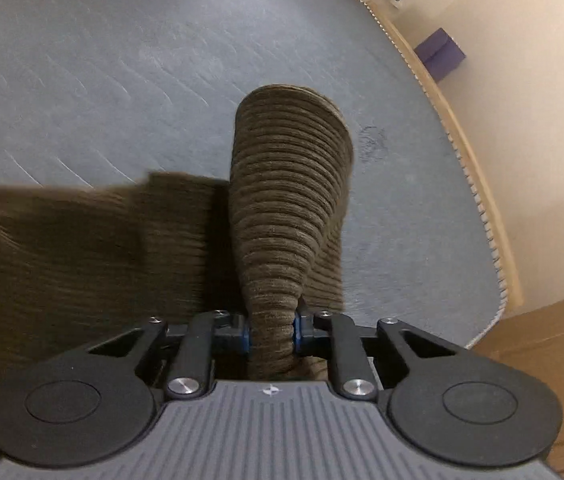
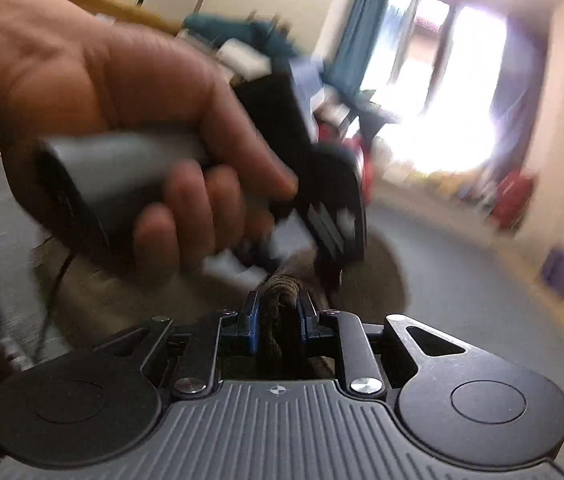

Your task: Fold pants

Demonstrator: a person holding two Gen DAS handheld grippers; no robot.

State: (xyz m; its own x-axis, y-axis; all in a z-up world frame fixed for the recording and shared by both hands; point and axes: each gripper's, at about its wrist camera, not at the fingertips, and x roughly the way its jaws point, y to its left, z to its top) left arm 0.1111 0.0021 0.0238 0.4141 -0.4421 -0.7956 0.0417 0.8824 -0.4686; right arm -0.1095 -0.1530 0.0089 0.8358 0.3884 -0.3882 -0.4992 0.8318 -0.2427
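The pants [image 1: 285,200] are olive-brown ribbed fabric. In the left wrist view my left gripper [image 1: 273,328] is shut on a bunched fold of them, which rises ahead in a cone above the grey mat [image 1: 82,80]. The rest of the pants lie flat at the left [image 1: 62,248]. In the right wrist view my right gripper [image 2: 278,316] is shut on another bunch of the pants [image 2: 282,292]. Just ahead of it, the person's hand [image 2: 122,92] holds the left gripper's grey handle [image 2: 130,168]. That view is blurred.
The grey mat ends at a zigzag edge [image 1: 461,152] on the right, with a wooden strip and a cream wall beyond. A purple box [image 1: 439,56] sits by the wall. A bright window [image 2: 441,80] and blurred clutter lie far ahead in the right wrist view.
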